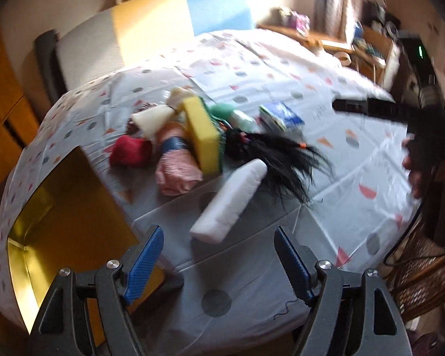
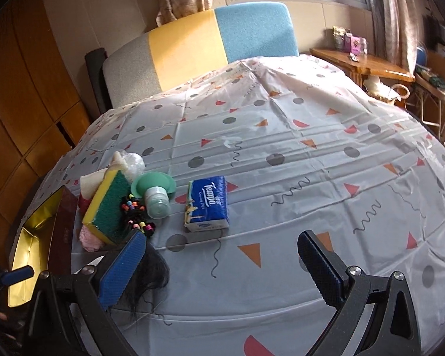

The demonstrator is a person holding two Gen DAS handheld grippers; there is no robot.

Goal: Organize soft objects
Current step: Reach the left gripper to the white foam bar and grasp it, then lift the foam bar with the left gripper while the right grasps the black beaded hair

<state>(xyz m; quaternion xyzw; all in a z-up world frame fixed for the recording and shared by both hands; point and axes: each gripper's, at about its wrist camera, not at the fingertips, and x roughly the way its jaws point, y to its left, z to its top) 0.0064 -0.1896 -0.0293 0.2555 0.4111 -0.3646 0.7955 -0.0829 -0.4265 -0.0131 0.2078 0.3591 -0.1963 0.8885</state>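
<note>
**Soft things heaped at the table's near-left corner, both grippers empty**

Clutter sits in one loose pile on the patterned tablecloth (image 2: 281, 154), close to a gold-lined box (image 1: 65, 207) at the table's edge. In the left wrist view the left gripper (image 1: 219, 261) has its blue pads spread wide, with nothing between them; a white foam block (image 1: 230, 200) lies just ahead of it, tilted and touching the black hair piece (image 1: 279, 160). Behind these a yellow sponge (image 1: 201, 136) stands on edge, with a pink cloth (image 1: 176, 173) and a red ball of yarn (image 1: 129, 149) beside it, and pale foam wedges (image 1: 152, 117) further back.

The right wrist view shows the right gripper (image 2: 222, 264) also wide apart and holding nothing. Its left pad hangs over the black hair, but I cannot tell whether it touches. The sponge's green scouring face is turned up there, beaded hair ties (image 2: 135, 207) lie against it, and a green bottle (image 2: 157, 200) lies on its side. A blue tissue pack (image 2: 207, 204) rests apart from the pile, on bare cloth.
</note>
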